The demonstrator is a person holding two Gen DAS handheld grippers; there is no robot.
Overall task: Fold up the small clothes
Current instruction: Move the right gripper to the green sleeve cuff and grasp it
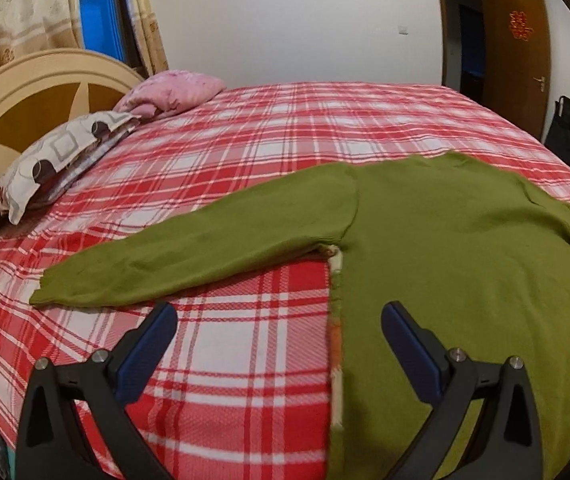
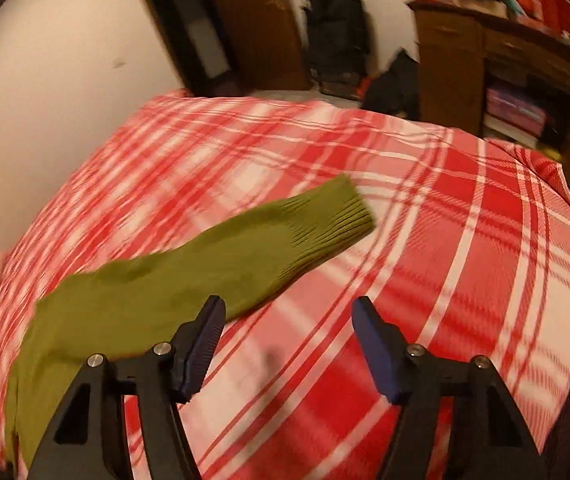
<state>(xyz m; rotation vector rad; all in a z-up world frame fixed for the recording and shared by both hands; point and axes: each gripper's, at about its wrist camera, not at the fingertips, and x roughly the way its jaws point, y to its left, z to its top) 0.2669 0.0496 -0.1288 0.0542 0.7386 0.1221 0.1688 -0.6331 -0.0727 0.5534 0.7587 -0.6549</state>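
So far nothing is folded. The green sweater (image 1: 445, 240) lies spread flat on the plaid bedspread (image 1: 245, 140), body toward the near edge of the bed, neck toward the far edge, and both sleeves out to the sides. From my left wrist view, the left sleeve (image 1: 189, 256) runs out toward the headboard side, its cuff resting flat on the cover and well short of the pillows (image 1: 57, 160). From my right wrist view, the right sleeve (image 2: 245, 256) stretches toward the foot-end side, its ribbed cuff (image 2: 333, 216) lying on the cover; that view is smeared with motion, so fine detail there is lost.

My left gripper (image 1: 279, 326) has its fingers spread wide with nothing between them, hovering over the near edge of the bed; the sweater's side seam sits between the 2 fingers, the right one over green cloth and the left one over bare plaid. My right gripper (image 2: 287, 320) is also spread and holds nothing, with its left finger just beside the right sleeve; I cannot tell whether it touches.

As I judge it, the laying-out is done and every fold is left: 2 sleeves to bring across the body, then the body to double over. Only this 1 garment shows on the bed.
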